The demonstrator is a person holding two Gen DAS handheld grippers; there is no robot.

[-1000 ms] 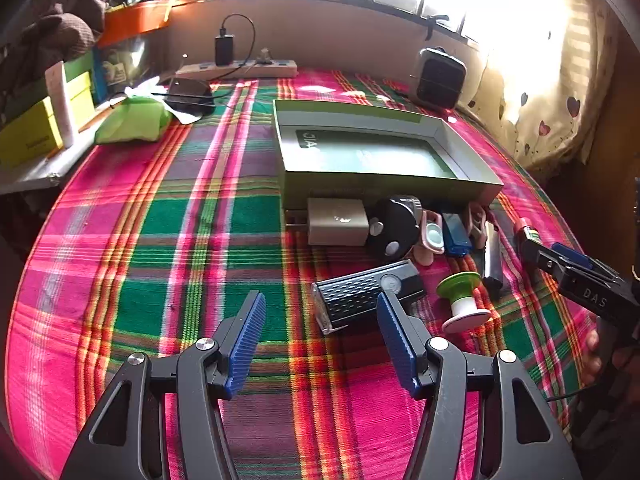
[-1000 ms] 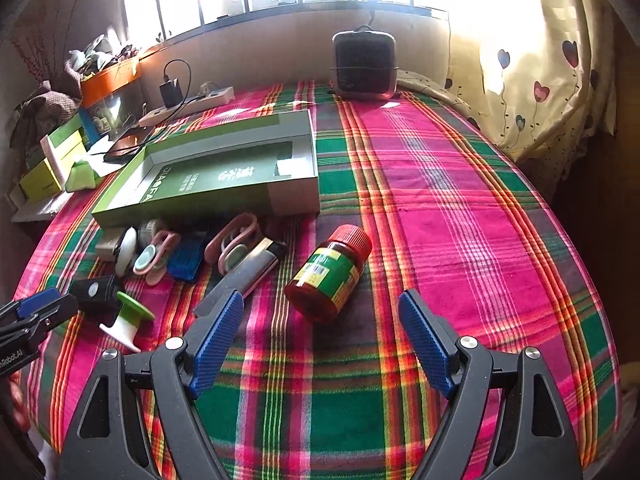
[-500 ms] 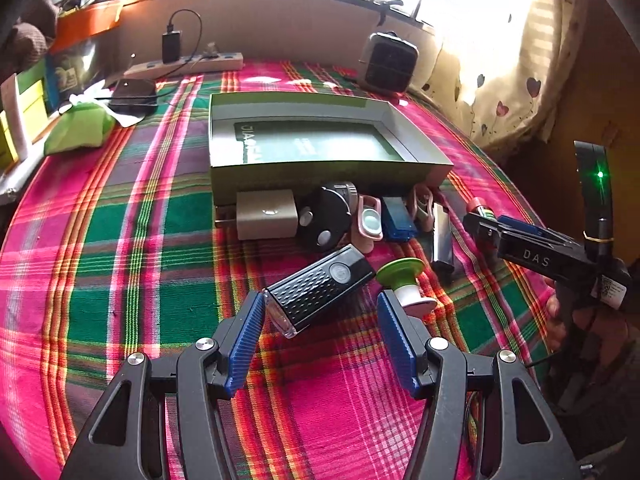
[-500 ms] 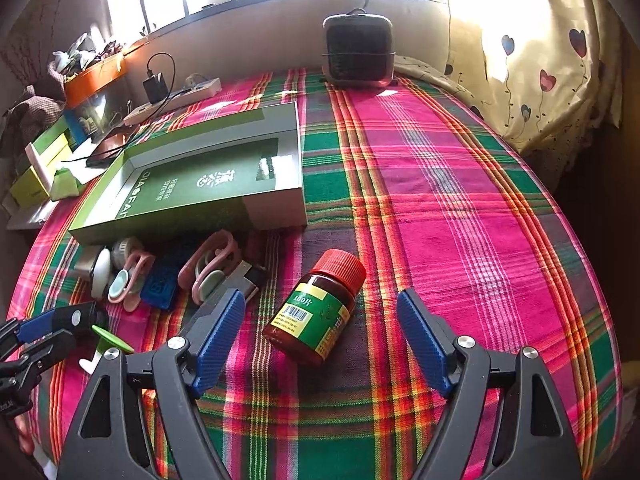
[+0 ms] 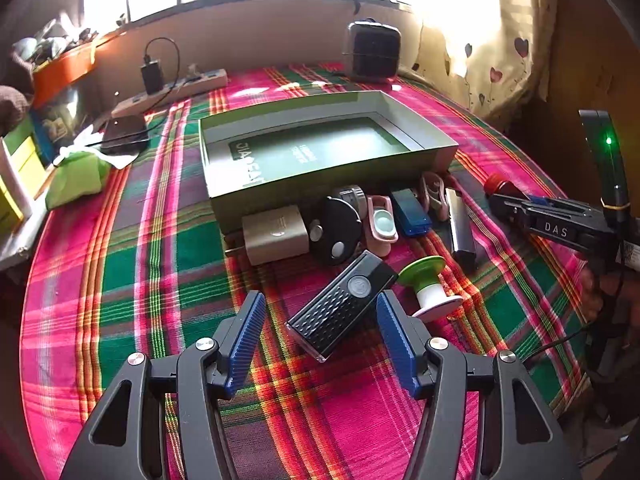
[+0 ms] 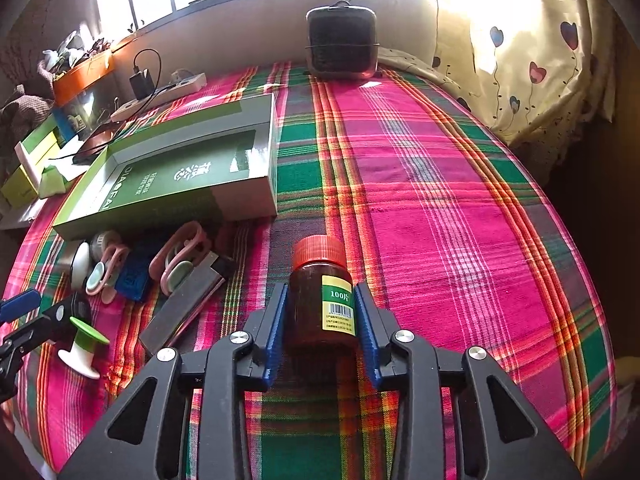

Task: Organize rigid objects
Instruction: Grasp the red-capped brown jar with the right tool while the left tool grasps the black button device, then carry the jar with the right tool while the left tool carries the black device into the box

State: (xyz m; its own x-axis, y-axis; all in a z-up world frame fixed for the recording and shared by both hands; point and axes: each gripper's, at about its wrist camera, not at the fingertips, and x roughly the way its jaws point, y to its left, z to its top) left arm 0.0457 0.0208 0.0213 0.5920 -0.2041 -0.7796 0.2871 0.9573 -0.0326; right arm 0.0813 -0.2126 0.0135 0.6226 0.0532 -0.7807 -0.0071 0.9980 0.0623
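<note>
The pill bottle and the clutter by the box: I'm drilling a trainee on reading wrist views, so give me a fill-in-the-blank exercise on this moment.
1. The right claw is shut on the brown pill bottle, whose cap is ____ in colour.
2. The left claw is ____, its pads on either side of the black ribbed device.
3. The spool beside that device has a ____ top flange.
4. The green box holds ____ of the small objects.

Missing words: red; open; green; none

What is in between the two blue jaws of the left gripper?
In the left wrist view, the near end of a black ribbed gadget lies between the open jaws of the left gripper, slanted, untouched, on the plaid cloth.
</note>
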